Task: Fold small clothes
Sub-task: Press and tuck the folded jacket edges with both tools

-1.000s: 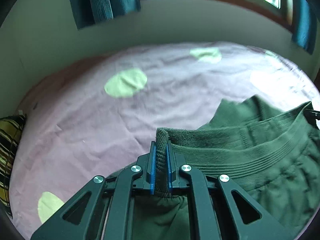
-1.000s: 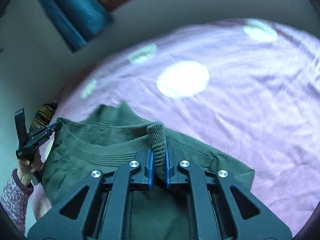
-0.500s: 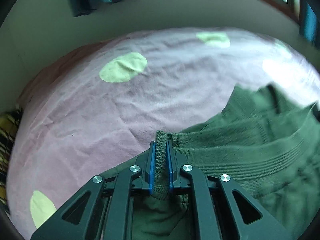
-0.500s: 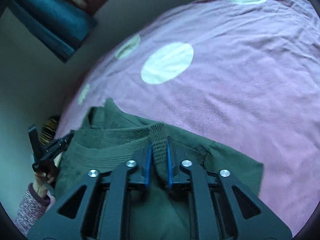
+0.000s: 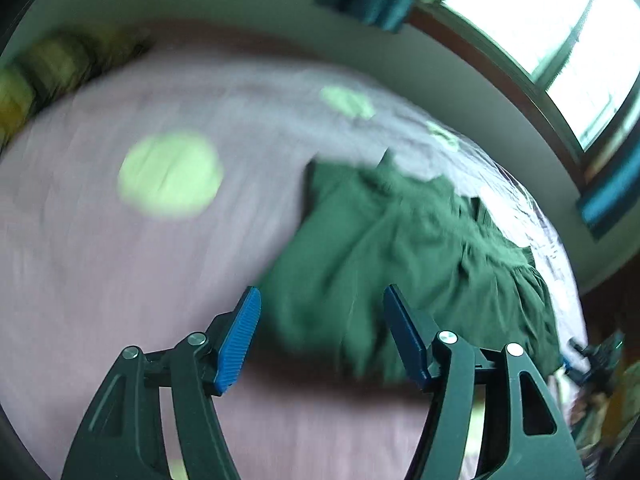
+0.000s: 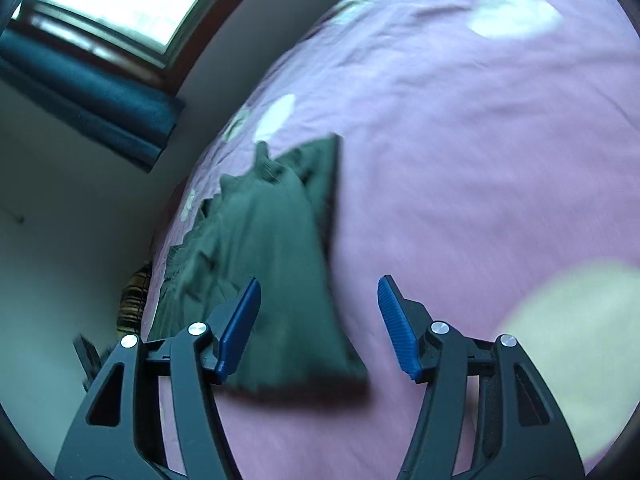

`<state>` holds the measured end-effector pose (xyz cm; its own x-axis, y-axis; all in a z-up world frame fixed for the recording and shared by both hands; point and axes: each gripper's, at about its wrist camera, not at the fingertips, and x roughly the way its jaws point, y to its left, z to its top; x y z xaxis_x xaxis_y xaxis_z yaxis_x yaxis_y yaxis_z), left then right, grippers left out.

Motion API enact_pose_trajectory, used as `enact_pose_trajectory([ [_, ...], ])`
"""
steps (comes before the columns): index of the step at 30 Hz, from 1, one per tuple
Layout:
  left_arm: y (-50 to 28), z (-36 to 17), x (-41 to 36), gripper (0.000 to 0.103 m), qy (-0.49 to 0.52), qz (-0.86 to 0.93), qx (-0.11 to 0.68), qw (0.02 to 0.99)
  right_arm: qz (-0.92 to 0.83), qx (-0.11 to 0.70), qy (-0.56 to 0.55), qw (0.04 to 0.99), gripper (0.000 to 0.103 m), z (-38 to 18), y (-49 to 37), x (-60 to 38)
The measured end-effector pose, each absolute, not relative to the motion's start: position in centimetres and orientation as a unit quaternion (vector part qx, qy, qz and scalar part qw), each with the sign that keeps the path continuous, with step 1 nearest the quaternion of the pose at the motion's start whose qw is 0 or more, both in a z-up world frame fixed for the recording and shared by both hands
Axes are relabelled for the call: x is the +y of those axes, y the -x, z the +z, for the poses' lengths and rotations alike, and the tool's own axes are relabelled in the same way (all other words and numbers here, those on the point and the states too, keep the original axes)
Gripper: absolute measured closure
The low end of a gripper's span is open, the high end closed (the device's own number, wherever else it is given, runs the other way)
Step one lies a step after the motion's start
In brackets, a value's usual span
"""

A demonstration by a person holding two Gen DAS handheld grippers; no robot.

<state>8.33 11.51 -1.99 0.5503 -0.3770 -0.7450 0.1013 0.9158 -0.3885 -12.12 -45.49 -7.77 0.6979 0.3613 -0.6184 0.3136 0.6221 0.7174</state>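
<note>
A dark green garment lies crumpled on the pink bedsheet, blurred by motion. My left gripper hovers over its near edge, jaws opening, blue pads well apart and touching no cloth. In the right wrist view the same green garment stretches away from its near corner. My right gripper stands above that corner, jaws opening too, with the cloth below the gap and not pinched. The right gripper shows small at the left view's right edge.
The pink sheet carries pale green round spots. A wall, a window and teal curtains bound the bed at the back. A yellow striped pillow lies at the far left corner.
Both grippers were shut on the garment's ribbed hem. They have let go, opened wide and swung back and rolled, and the garment now lies loose on the sheet.
</note>
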Motion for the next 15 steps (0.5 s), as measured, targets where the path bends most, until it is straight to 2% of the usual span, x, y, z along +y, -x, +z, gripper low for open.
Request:
enact_pose_trajectory([
  [5,-6.6,-4.9,10.9,0.039,0.202,-0.163,0.484,0.835,0.036,0.388,-0.449,0.804,0.037,-8.8,12.1,-43.7],
  [11,-9.7,-6.3,9.1,0.039,0.242,-0.161,0.49,0.822,0.02,0.395,-0.426,0.814,0.036,-8.5,10.9,-42.1],
  [13,-10.6,-7.3,9.3,0.039,0.266,-0.149,0.498,0.812,0.009,0.402,-0.417,0.815,0.051,-8.5,10.7,-41.8],
  [14,-10.6,-7.4,9.5,0.039,0.271,-0.147,0.497,0.811,0.011,0.407,-0.415,0.813,0.066,-8.7,10.7,-41.7],
  [15,-10.7,-7.3,9.4,0.04,0.268,-0.144,0.495,0.814,0.023,0.41,-0.42,0.809,0.077,-9.0,10.6,-41.5],
])
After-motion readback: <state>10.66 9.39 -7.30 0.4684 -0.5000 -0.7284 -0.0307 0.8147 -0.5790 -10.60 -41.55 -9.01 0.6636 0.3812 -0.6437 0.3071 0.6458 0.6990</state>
